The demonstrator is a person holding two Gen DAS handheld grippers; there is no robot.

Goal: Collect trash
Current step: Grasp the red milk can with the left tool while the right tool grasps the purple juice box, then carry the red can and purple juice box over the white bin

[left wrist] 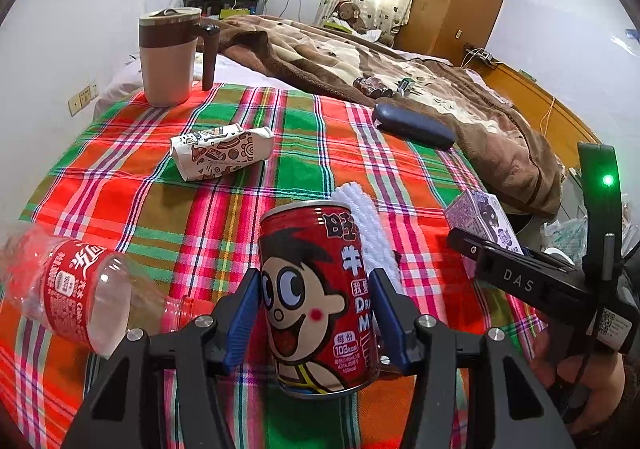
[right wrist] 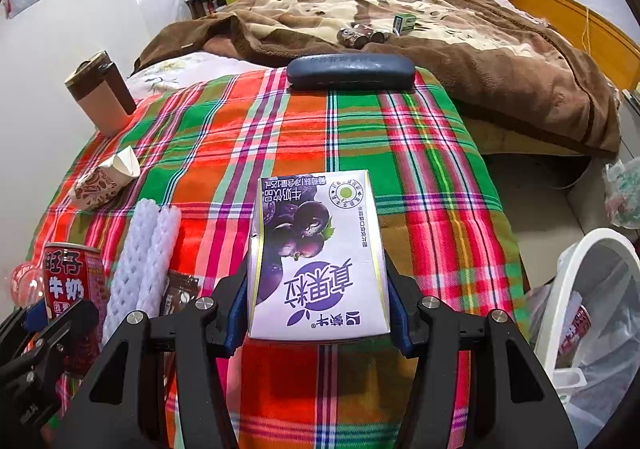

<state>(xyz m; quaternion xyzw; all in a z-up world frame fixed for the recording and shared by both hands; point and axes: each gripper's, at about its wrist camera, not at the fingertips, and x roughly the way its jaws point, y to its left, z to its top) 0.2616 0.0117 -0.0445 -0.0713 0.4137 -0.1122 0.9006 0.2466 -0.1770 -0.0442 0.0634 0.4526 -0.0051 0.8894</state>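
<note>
A red milk-drink can (left wrist: 316, 289) with a cartoon face stands upright on the plaid cloth, and my left gripper (left wrist: 316, 277) is shut on it, blue pads against both sides. My right gripper (right wrist: 316, 269) is shut on a white and purple grape milk carton (right wrist: 320, 261), held lengthwise between the pads. The left wrist view shows that carton (left wrist: 484, 217) at the right, beyond the right gripper's black fingers (left wrist: 516, 273). In the right wrist view the can (right wrist: 72, 277) and left gripper (right wrist: 40, 321) sit at the lower left.
An empty plastic cola bottle (left wrist: 76, 293) lies left of the can, with a crushed paper cup (left wrist: 220, 153), white foam netting (right wrist: 144, 261) and a brown wrapper (right wrist: 180, 289) nearby. A lidded mug (left wrist: 168, 57) and glasses case (right wrist: 348, 71) stand farther back. A bag-lined bin (right wrist: 592, 309) sits right of the bed.
</note>
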